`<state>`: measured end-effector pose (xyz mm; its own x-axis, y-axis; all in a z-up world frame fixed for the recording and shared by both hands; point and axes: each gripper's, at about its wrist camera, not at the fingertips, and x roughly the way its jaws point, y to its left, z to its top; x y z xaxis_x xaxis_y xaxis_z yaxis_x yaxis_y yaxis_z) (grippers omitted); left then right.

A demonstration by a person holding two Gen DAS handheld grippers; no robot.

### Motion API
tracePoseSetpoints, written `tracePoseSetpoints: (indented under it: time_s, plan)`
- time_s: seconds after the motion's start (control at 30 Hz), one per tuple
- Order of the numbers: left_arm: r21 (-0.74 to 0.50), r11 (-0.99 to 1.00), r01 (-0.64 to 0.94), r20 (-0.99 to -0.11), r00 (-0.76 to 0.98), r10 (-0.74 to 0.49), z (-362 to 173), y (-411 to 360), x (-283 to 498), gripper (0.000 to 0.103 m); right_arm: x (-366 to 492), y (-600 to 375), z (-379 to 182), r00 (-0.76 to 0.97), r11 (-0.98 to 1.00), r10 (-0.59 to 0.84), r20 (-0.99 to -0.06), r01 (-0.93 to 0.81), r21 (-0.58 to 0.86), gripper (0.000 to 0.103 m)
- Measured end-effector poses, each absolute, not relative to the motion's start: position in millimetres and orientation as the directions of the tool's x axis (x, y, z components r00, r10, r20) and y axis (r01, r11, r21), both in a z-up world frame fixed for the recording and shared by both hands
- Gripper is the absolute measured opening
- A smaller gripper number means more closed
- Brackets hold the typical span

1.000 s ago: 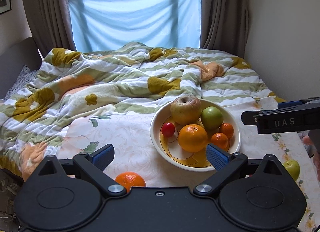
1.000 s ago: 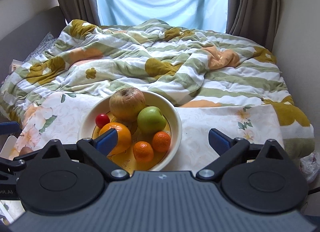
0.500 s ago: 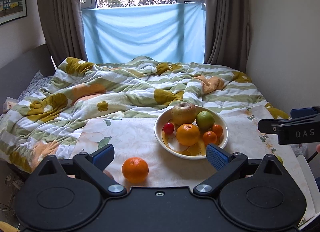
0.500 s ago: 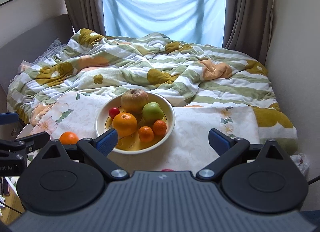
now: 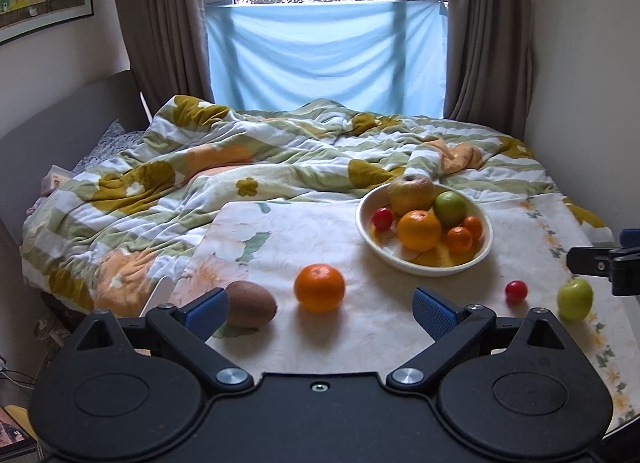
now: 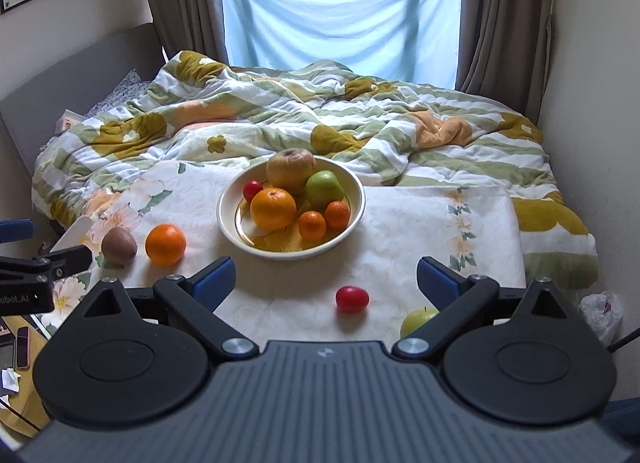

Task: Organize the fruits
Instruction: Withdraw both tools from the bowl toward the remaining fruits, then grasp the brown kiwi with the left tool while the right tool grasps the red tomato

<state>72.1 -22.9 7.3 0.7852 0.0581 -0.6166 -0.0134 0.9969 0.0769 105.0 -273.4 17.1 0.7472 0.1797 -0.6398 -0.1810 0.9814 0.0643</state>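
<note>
A cream bowl [image 5: 486, 247] [image 6: 228, 229] stands on a floral cloth and holds several fruits: a brownish apple, a green apple, an orange, two mandarins and a red tomato. Loose on the cloth lie a kiwi [image 5: 251, 304] [image 6: 119, 244], an orange [image 5: 319, 287] [image 6: 165, 244], a red tomato [image 5: 516, 290] [image 6: 352, 298] and a green apple [image 5: 575, 299] [image 6: 416, 319]. My left gripper [image 5: 320, 307] is open and empty, just short of the loose orange. My right gripper [image 6: 326, 277] is open and empty, just short of the loose tomato.
The floral cloth [image 5: 280, 239] covers the near part of a bed; a crumpled striped quilt [image 5: 280, 159] lies behind it. A wall runs along the right, curtains and a window stand at the back. A white plastic bag [image 6: 602, 311] lies off the cloth's right edge.
Both grippers have pulled back and up from the bowl. The kiwi, loose tomato and green apple have come into view near the front edge. Both stay open.
</note>
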Motion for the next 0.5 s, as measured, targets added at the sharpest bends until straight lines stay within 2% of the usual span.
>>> tracePoseSetpoints:
  time_s: [0.2,0.5]
  plan:
    - [0.12,0.992,-0.044,-0.613,0.783,0.109,-17,-1,81,0.1,107,-268,-11,0.728,0.985,0.168,-0.665,-0.148,0.087,0.103]
    - [0.19,0.98,-0.061,-0.657,0.734,0.173,-60,22,116,0.1,121,-256,-63,0.687,0.992,0.125,-0.716,-0.082,0.094,0.103]
